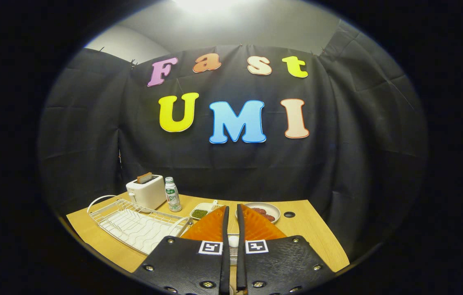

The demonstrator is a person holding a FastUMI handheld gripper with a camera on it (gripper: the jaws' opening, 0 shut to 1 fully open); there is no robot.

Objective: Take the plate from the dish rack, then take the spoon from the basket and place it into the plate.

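Observation:
An orange ribbed plate (pixel 208 229) lies on the wooden table (pixel 309 233) under and just beyond my fingers, spreading out on both sides of them. My gripper (pixel 233 209) hovers over it, its fingers nearly together with a narrow slit between them. A small white rounded piece, which looks like the spoon (pixel 233 241), sits in that slit near the fingers' base, with a bit of grey mesh just below it. The white wire dish rack (pixel 133 223) stands to the left with nothing in it.
At the back left stand a white toaster (pixel 147 191) and a small bottle (pixel 172 194). Beyond the fingertips sit a small white dish of green bits (pixel 202 212) and a bowl of red pieces (pixel 264 212). The table has a round hole (pixel 289 214).

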